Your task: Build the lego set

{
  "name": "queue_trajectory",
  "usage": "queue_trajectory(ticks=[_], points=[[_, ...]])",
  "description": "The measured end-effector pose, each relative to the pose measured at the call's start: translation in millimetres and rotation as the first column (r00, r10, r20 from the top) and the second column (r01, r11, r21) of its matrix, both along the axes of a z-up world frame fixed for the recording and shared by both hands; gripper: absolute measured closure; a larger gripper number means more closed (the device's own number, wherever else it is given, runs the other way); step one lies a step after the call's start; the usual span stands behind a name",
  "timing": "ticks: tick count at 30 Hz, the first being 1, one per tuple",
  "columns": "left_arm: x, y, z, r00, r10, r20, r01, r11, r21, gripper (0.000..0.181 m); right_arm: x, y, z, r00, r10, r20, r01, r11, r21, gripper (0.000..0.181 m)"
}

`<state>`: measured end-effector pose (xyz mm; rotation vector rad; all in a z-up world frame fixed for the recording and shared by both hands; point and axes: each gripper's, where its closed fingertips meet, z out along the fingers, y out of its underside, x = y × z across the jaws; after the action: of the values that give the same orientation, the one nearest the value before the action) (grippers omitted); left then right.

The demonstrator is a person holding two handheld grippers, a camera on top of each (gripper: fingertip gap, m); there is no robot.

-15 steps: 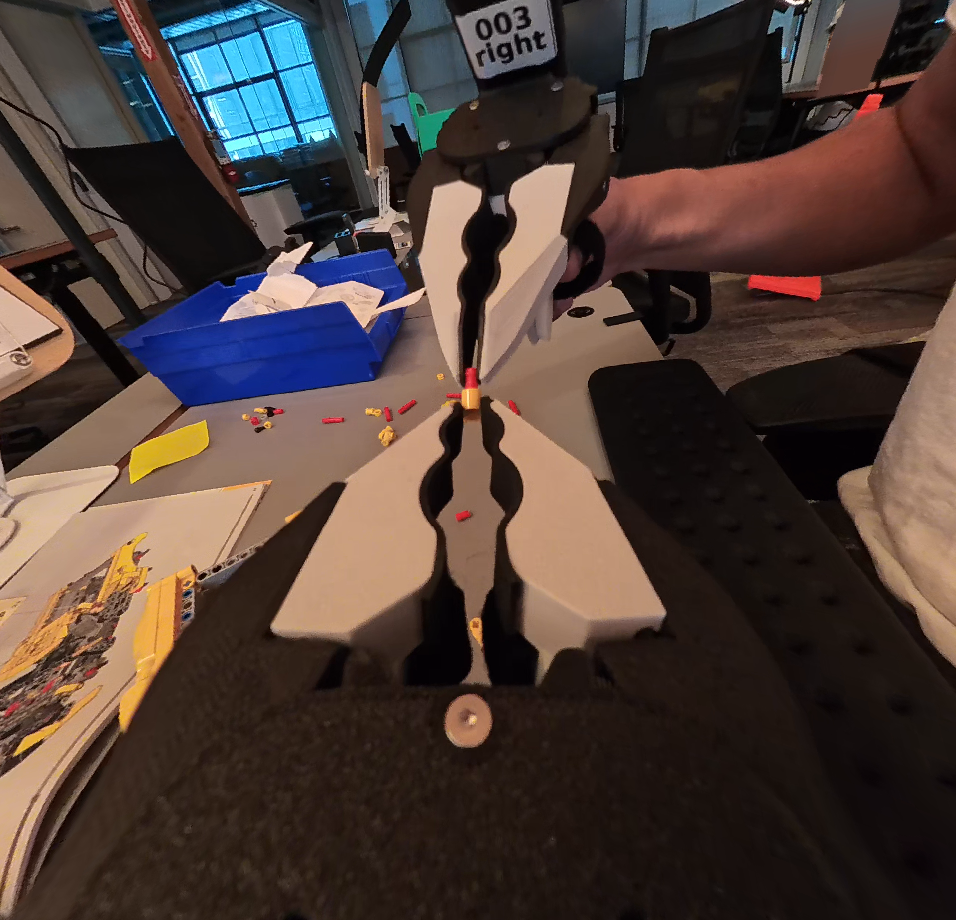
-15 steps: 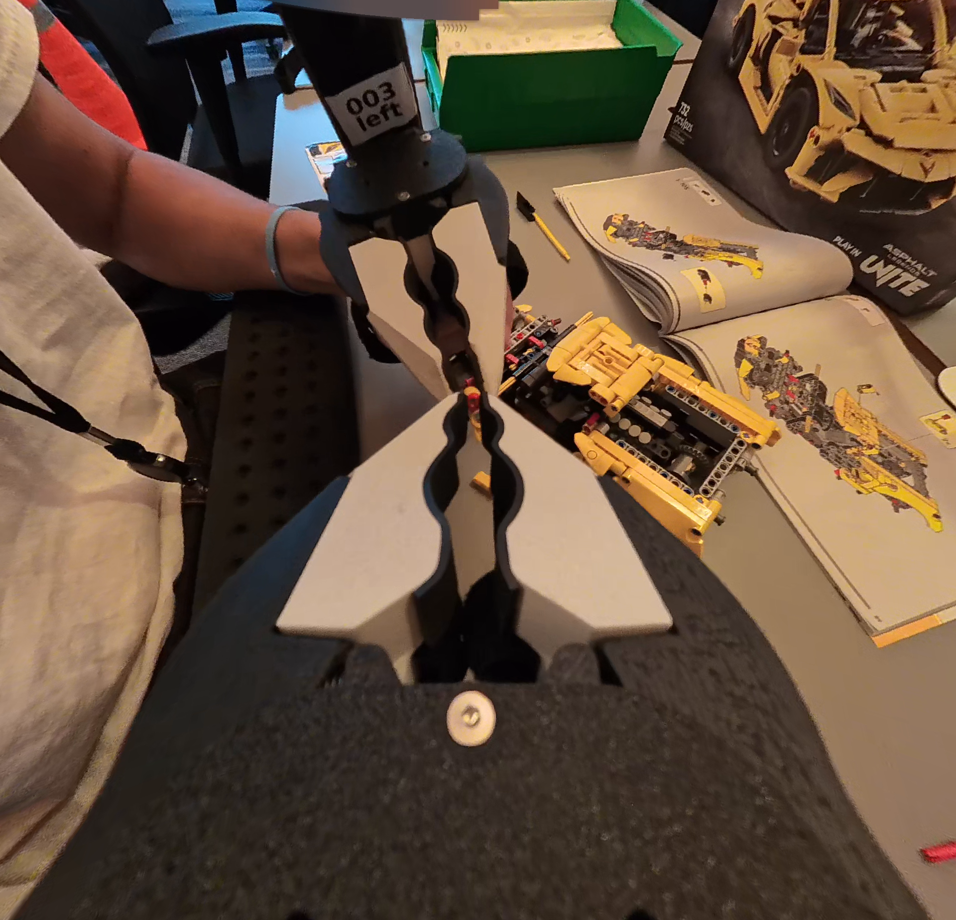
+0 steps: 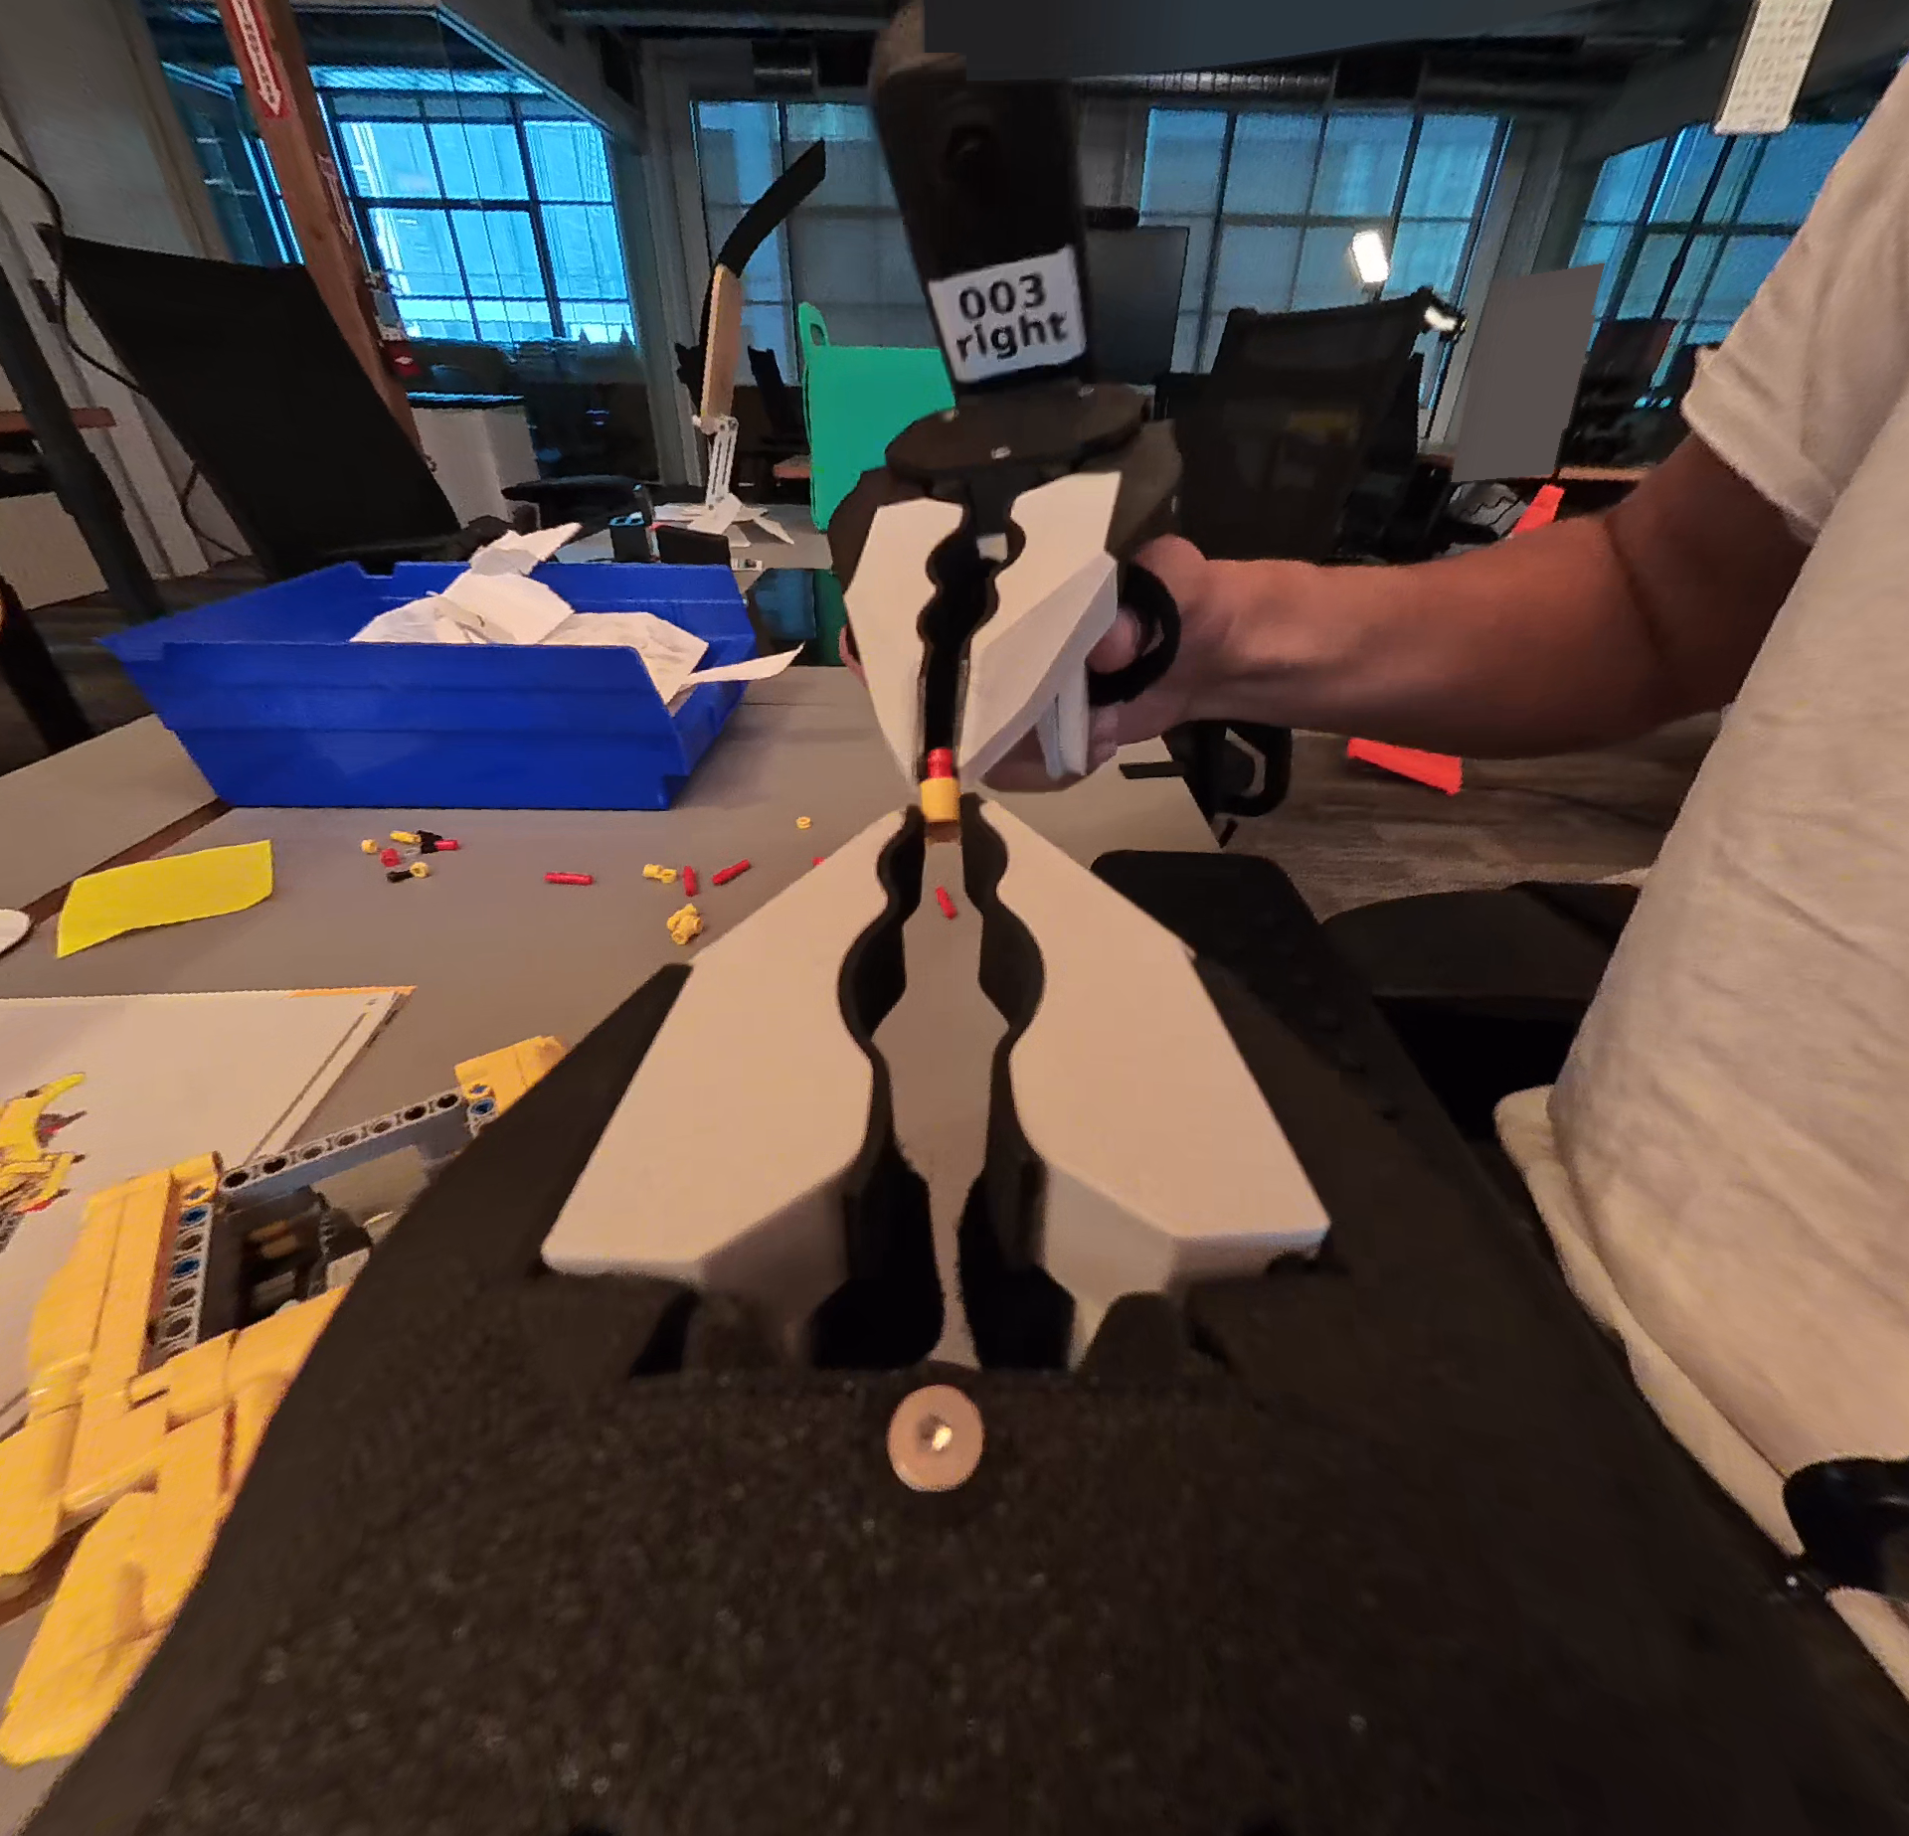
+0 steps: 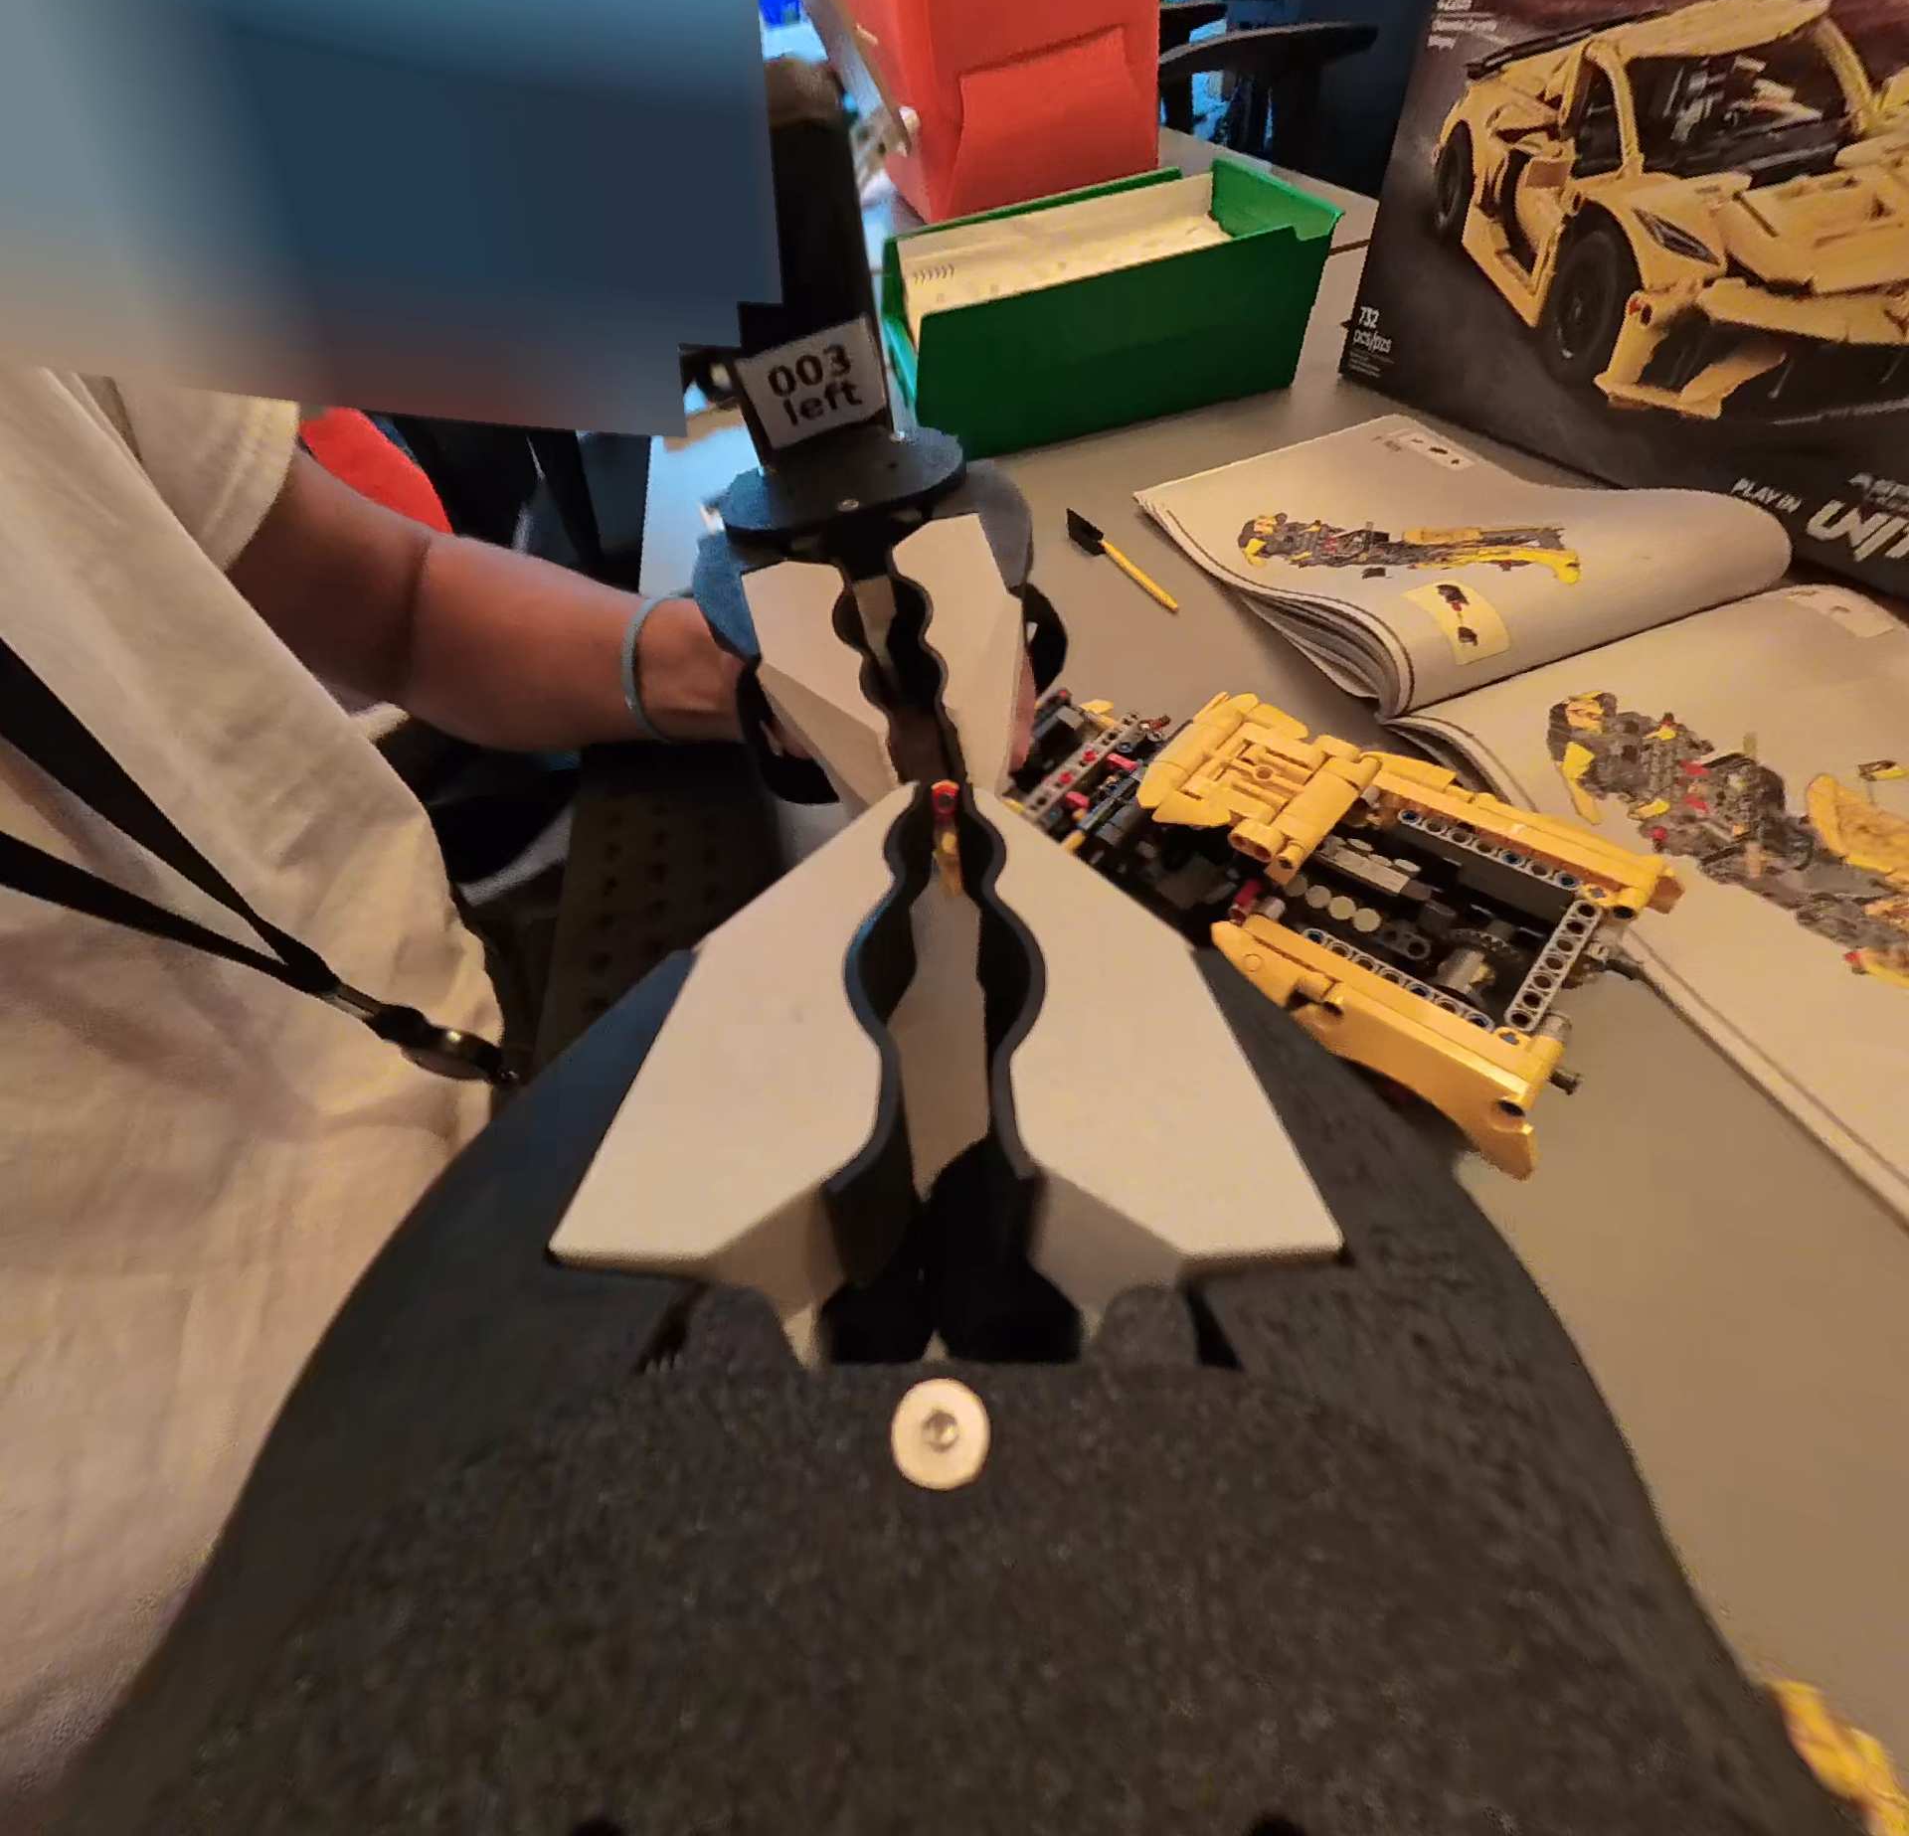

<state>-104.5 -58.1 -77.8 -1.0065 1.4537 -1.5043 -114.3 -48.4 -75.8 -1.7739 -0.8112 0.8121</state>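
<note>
Your table (image 3: 434, 950) carries the boxed set's carton (image 4: 1653, 237) at 1 o'clock in the right wrist view, with the open manual (image 4: 1467, 588) below it and the half-built yellow car (image 4: 1374, 888) lying at 3 o'clock, just beside both tools. A blue bin (image 3: 413, 712) of paper sits at 10 o'clock in the left wrist view, with loose red and yellow pins (image 3: 682, 872) scattered before it. Your left gripper (image 3: 938, 828) is narrowed onto a small yellow bush (image 3: 938, 797); your right gripper (image 3: 938, 762) is narrowed onto a red pin (image 3: 938, 760), tip to tip at centre, held above the table. Judgement: you are mating pin into bush, a sub-assembly step well short of completion. Whether the pin is fully seated cannot be told. The next move calls for straight axial pressure, both grips firm; any tilt risks the piece slipping out.
</note>
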Motion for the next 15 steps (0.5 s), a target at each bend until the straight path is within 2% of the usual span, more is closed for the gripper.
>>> queue_trajectory(ticks=[2, 3, 4, 6, 9, 12, 15], points=[[0.5, 1.9, 3.1, 1.000, -0.001, 0.013, 0.002, 1.000, -0.031, 0.175, 0.7, 2.3, 4.3, 0.999, -0.013, -0.040, 0.012, 0.999, -0.034, 0.177], [1.1, 2.8, 3.7, 1.000, -0.004, 0.014, 0.004, 0.999, -0.052, 0.174, 1.5, 2.9, 4.8, 1.000, -0.018, -0.018, 0.018, 1.000, -0.008, 0.176], [1.6, 5.0, 4.6, 1.000, -0.004, 0.014, 0.006, 0.996, -0.088, 0.175, 3.7, 4.4, 4.4, 0.999, -0.035, 0.026, 0.034, 0.999, 0.031, 0.160], [2.2, 14.3, 5.4, 1.000, 0.003, 0.006, -0.002, 0.983, -0.186, 0.175, 9.0, 8.1, -0.5, 0.983, -0.093, 0.158, 0.075, 0.991, 0.113, 0.146], [2.2, 28.5, 8.0, 1.000, 0.002, 0.002, -0.002, 0.939, -0.344, 0.175, 10.6, 17.9, -11.1, 0.909, -0.220, 0.355, 0.147, 0.964, 0.220, 0.121], [3.6, 34.2, 5.3, 1.000, -0.003, -0.019, -0.006, 0.905, -0.425, 0.175, 9.1, 30.2, -3.2, 0.829, -0.366, 0.422, 0.198, 0.899, 0.390, 0.123], [3.0, 35.9, 9.0, 1.000, -0.031, 0.003, 0.028, 0.850, -0.527, 0.174, 3.7, 37.8, -8.5, 0.752, -0.420, 0.509, 0.166, 0.867, 0.470, 0.136]])
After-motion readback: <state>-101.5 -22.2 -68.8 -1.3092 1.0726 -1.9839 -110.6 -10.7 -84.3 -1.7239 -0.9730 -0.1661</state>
